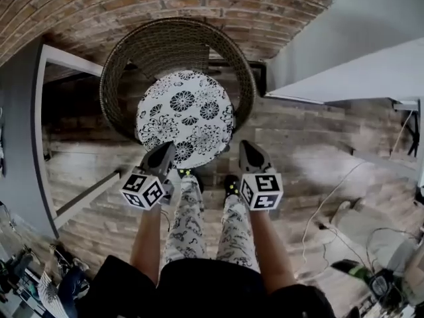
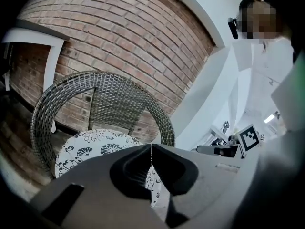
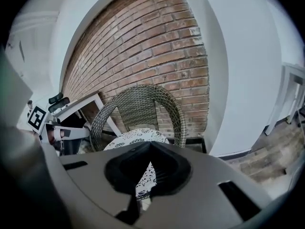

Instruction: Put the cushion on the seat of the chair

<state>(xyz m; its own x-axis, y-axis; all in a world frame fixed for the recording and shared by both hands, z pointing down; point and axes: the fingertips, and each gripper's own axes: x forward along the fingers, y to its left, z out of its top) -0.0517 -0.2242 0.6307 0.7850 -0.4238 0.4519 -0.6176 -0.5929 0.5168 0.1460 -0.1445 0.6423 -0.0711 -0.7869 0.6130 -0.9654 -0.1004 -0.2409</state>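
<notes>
The cushion (image 1: 185, 114) was laid flat on the chair (image 1: 126, 58) seat. The left tool (image 1: 165, 151) and right tool (image 1: 247, 148) were held closed and empty just beside it, the placing apparently finished.

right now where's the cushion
The cushion lies centre frame in the head view, on the wicker chair by the brick wall, its near edge just ahead of the left tool and right tool.

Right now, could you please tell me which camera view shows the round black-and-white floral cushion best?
The head view: the round black-and-white floral cushion appears nearly whole from above, on the grey wicker chair. Both gripper views show it only at a shallow slant, with its near part cut off.
</notes>
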